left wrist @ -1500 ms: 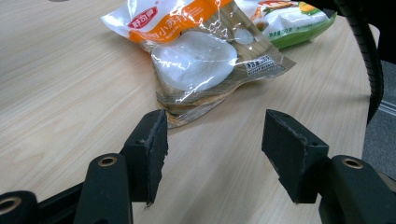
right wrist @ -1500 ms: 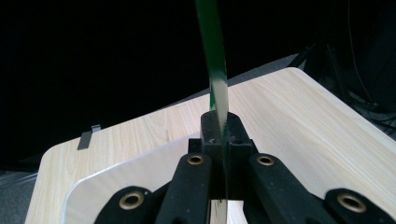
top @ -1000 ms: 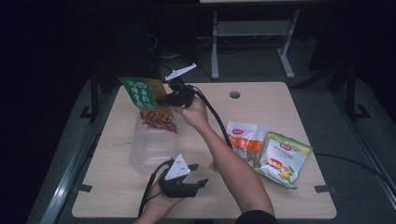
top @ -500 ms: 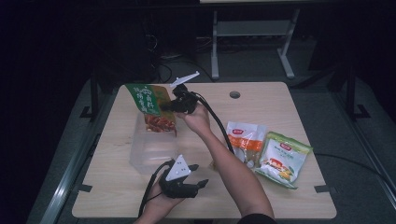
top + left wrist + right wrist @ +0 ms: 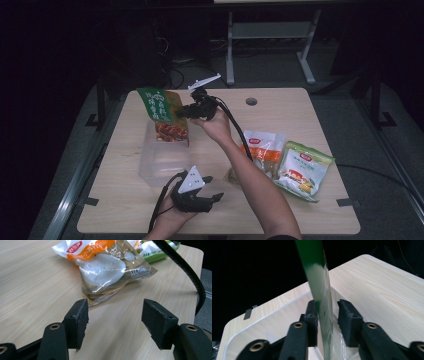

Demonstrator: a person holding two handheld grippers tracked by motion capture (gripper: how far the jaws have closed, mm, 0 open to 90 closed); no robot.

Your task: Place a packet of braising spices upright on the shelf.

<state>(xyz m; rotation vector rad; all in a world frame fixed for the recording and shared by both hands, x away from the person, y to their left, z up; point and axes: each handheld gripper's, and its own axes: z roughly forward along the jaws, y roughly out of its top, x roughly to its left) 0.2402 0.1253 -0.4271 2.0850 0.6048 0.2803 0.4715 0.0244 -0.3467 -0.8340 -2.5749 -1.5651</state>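
A green snack bag [image 5: 162, 115] with a red-brown picture stands tilted over the far end of a clear plastic container [image 5: 150, 167], its lower edge inside the rim. My right gripper [image 5: 181, 112] is at the bag's right edge. In the right gripper view the bag [image 5: 319, 282] runs edge-on between the jaws of the right gripper [image 5: 328, 315]. The left pad touches it, and a small gap shows at the right pad, so the gripper is open. My left gripper [image 5: 214, 188] rests open near the table's front edge, with nothing between its jaws.
An orange-and-white snack bag [image 5: 262, 150] lies right of centre, just ahead of my left gripper [image 5: 115, 320]. A green-and-yellow bag [image 5: 302, 170] lies beside it at the right. A black cable [image 5: 190, 277] crosses the table. A round hole [image 5: 251, 101] sits near the far edge.
My right gripper has carried the green bag slightly right and down, so its bottom now dips into the container. The left gripper has stayed put.
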